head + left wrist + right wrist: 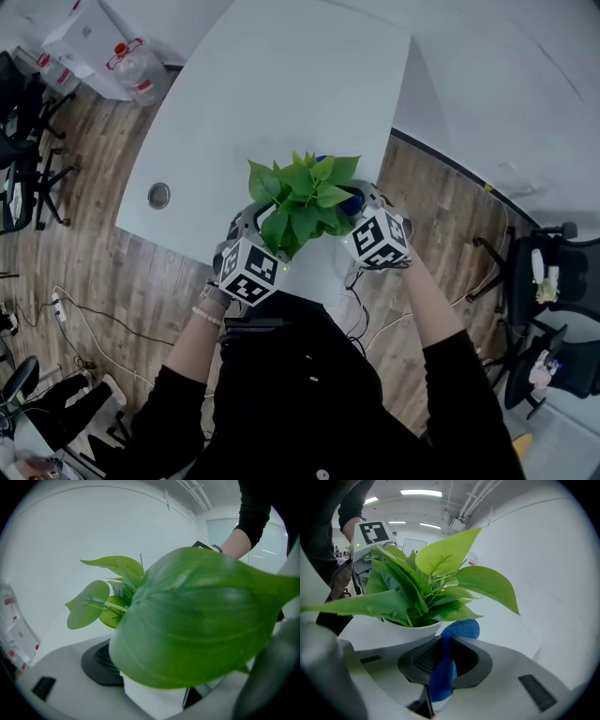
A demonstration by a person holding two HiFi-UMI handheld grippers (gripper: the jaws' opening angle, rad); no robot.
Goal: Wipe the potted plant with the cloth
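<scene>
The potted plant (302, 202) stands near the near edge of the white bench (281, 84), its green leaves spreading over a white pot (408, 630). It sits between the two claws. In the head view the blue cloth (352, 202) shows just at the plant's right side, under the leaves.

The right claw (443, 656) is closed on the cloth (440, 677) – a fold is pinched between its dark pads, and a bunched end rises above them, close against the pot's rim below the lowest leaves.

The left claw (180, 693) comes at the plant from the other side. Its jaws stand wide, with the white pot between them. The left pad (101, 663) lies just beside the pot wall, while the right jaw is well off to the side. One large leaf (197, 620) fills most of that view, so I cannot tell whether the pad touches the pot.

Both forearms wear black sleeves (309, 394). A round metal grommet (159, 195) is set into the bench at the left, and beyond the bench edge lies wooden floor (84, 262) – with a large water bottle (136, 67) at the far left.
</scene>
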